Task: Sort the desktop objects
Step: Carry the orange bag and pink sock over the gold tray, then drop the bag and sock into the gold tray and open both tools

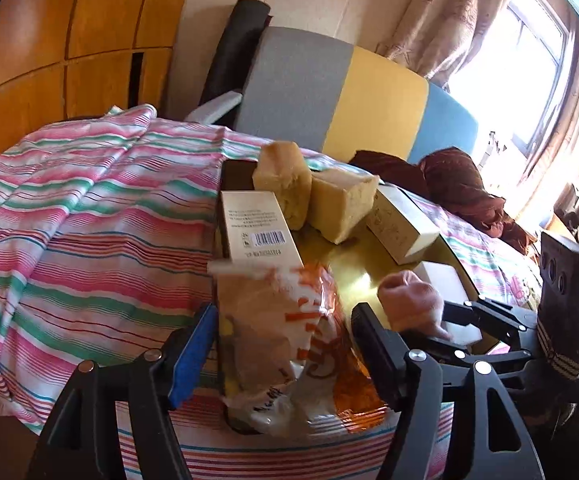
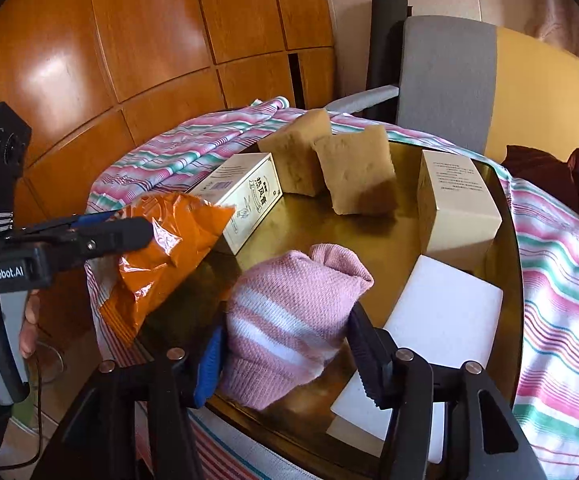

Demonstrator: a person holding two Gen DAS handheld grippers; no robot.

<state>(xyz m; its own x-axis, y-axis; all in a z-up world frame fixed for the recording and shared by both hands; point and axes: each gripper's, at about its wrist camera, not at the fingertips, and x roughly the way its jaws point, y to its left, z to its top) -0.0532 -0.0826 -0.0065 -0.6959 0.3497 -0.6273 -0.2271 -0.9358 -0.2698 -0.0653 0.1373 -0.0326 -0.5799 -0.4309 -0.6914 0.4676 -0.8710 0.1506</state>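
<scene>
Pinching an orange snack bag [image 1: 289, 340], left gripper [image 1: 285, 344]; right gripper [image 2: 285, 344] clamps pink sock [image 2: 289, 312]. Boxes [image 2: 245, 196], sponges [image 2: 353, 172] sit mixed on tray [image 2: 301, 224]; sorting unfinished.

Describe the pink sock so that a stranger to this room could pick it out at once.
Find the gold tray on the striped cloth. At its near edge, between the right gripper's fingers, lies the pink sock, beside a white block. It is the only soft knitted thing there, pink with white bands; its neighbours are boxes, sponges and an orange packet.
</scene>
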